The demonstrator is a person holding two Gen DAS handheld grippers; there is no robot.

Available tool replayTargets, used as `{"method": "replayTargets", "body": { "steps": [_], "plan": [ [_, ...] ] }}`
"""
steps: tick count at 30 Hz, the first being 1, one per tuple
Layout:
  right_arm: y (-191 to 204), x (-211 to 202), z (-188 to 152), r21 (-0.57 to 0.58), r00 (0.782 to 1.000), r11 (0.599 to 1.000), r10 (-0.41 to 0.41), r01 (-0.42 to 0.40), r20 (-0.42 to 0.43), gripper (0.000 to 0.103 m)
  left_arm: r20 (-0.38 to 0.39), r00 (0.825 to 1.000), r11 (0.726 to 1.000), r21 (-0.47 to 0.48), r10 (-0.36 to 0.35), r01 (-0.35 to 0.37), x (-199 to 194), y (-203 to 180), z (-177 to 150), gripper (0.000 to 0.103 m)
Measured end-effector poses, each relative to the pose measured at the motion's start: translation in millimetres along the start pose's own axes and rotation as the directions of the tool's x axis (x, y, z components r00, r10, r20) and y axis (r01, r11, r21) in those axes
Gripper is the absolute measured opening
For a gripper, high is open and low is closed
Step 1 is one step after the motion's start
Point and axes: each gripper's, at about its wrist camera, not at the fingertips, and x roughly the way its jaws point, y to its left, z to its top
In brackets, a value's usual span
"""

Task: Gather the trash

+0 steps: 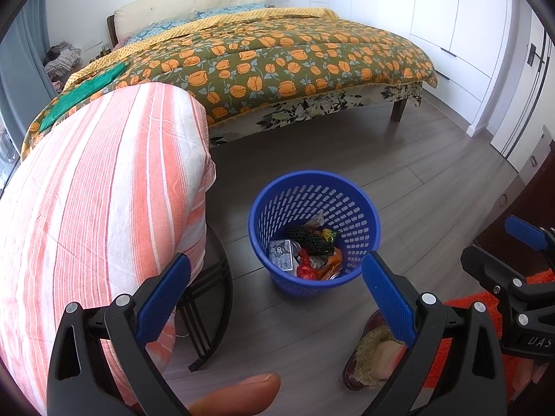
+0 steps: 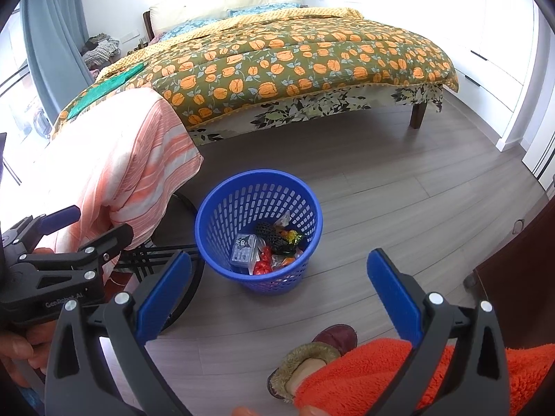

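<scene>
The fingers (image 1: 163, 298) of the left gripper (image 1: 277, 298) stand wide apart with nothing between them, and those of the right gripper (image 2: 282, 298) are likewise spread and empty; both point down toward the blue basket (image 2: 208, 215), which stands on the wooden floor (image 2: 399, 208) between the striped cloth (image 2: 138, 159) on the left and open boards on the right.

The trash (image 2: 274, 246) lies at the bottom of that basket: a small printed box, a black mesh net, red and orange wrappers; I see no loose rubbish on the floor near it, so I judge the dropping-in is done or nearly so, and the next move would be to look for any remaining piece or to take the basket by its rim.

A rim grasp would call for one finger inside the wall and one outside, coming from the near side; the floor to the right and beyond, toward the bed (image 2: 295, 55), is free; on the left the cloth and a black frame (image 2: 156, 256) beneath it sit close to the basket; a slipper (image 2: 312, 357) lies just below the grippers.
</scene>
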Motion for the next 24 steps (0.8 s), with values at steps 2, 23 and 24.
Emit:
{"method": "replayTargets", "body": {
  "steps": [2, 23, 24],
  "plan": [
    [-0.5, -0.2, -0.1, 0.0, 1.0, 1.0, 0.001, -0.001, 0.0, 0.098, -0.003, 1.0, 1.0, 0.0, 0.001, -0.001, 0.3, 0.9, -0.7, 0.098],
    [0.7, 1.3, -0.6, -0.002, 1.0, 1.0, 0.001, -0.001, -0.003, 0.098, -0.006, 1.0, 1.0, 0.001, 0.004, -0.004, 1.8, 1.6, -1.4, 0.098],
    [0.5, 1.3, -0.5, -0.002, 1.0, 1.0, 0.0, 0.0, -0.002, 0.098, -0.007, 1.0, 1.0, 0.0, 0.004, -0.004, 1.8, 1.7, -1.3, 0.098]
  ]
}}
